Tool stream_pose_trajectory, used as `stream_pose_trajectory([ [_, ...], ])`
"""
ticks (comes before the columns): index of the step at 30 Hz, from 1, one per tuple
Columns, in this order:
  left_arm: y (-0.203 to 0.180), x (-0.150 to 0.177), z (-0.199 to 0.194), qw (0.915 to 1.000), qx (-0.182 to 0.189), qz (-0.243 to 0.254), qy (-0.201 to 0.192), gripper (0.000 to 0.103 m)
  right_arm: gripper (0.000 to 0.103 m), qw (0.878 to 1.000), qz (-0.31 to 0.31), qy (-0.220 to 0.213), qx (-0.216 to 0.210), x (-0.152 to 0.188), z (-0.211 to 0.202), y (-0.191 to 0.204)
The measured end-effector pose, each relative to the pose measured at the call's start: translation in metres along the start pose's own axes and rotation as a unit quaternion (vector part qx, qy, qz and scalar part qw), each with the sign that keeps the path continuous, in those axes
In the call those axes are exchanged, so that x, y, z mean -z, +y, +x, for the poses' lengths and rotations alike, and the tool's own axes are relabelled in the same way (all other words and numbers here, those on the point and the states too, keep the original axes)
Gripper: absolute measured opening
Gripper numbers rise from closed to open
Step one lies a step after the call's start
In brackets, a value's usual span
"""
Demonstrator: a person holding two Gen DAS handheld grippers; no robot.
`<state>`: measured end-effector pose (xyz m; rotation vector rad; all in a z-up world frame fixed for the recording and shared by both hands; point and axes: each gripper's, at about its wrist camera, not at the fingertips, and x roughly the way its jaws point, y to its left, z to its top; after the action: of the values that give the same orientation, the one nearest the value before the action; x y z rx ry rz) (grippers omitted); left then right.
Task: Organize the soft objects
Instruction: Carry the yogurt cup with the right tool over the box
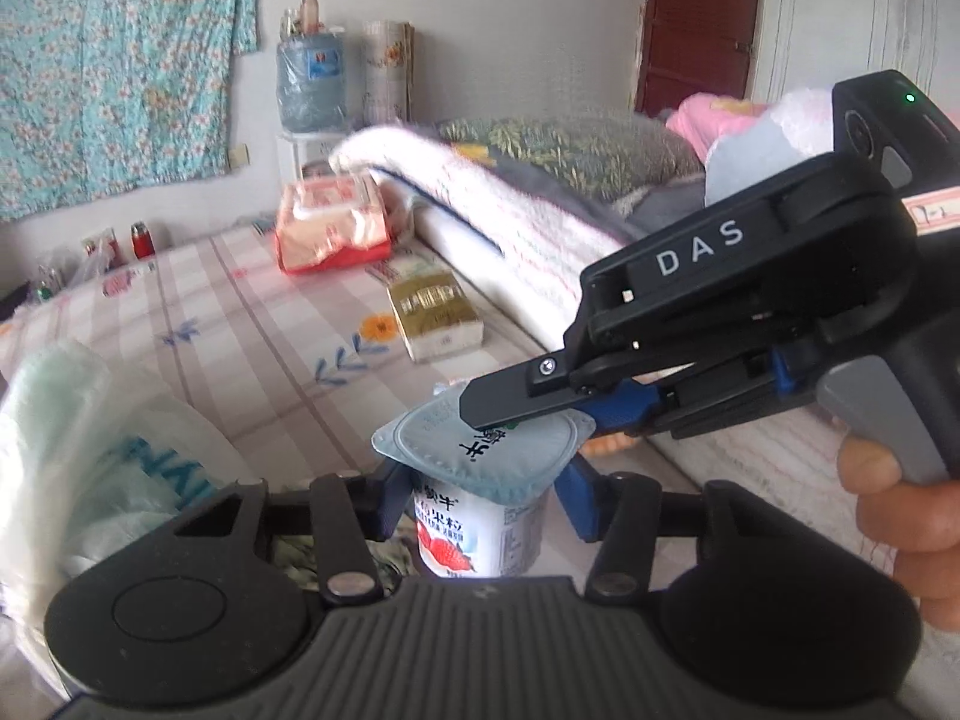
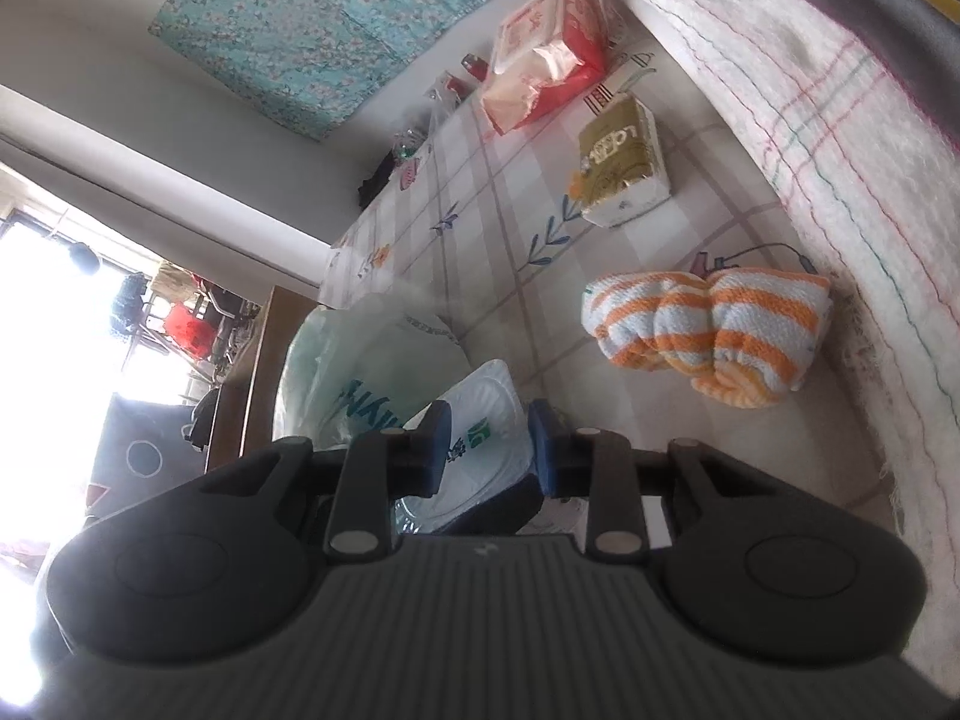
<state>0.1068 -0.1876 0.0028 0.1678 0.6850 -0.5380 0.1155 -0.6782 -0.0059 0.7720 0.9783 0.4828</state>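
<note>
Yogurt cup (image 1: pixel 480 516): upright at lower centre, long axis vertical, foil lid up.
Left gripper (image 1: pixel 480 504): clamped on its sides.
Right gripper (image 1: pixel 528 417): nipping the lid edge.

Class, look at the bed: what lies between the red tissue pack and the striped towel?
The gold tissue pack lies on the checked sheet between the red tissue pack and the striped towel; the right wrist view shows it.

Your black plastic right gripper (image 1: pixel 528 414) bore white "DAS" lettering, blue finger pads (image 1: pixel 618 411), a silver screw (image 1: pixel 546 366) at ten o'clock.
</note>
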Motion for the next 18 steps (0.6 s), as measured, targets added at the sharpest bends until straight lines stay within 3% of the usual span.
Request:
stream_pose_trajectory([
  [11, 0.051, -0.035, -0.072, 0.9933, -0.059, -0.045, -0.089, 0.053, 0.028, 0.995, -0.088, -0.022, -0.044, -0.016, -0.001, 0.114],
  [18, 0.105, -0.028, -0.125, 0.9821, -0.132, -0.083, -0.106, 0.052, 0.029, 0.986, -0.137, 0.021, -0.092, -0.003, 0.045, 0.199],
])
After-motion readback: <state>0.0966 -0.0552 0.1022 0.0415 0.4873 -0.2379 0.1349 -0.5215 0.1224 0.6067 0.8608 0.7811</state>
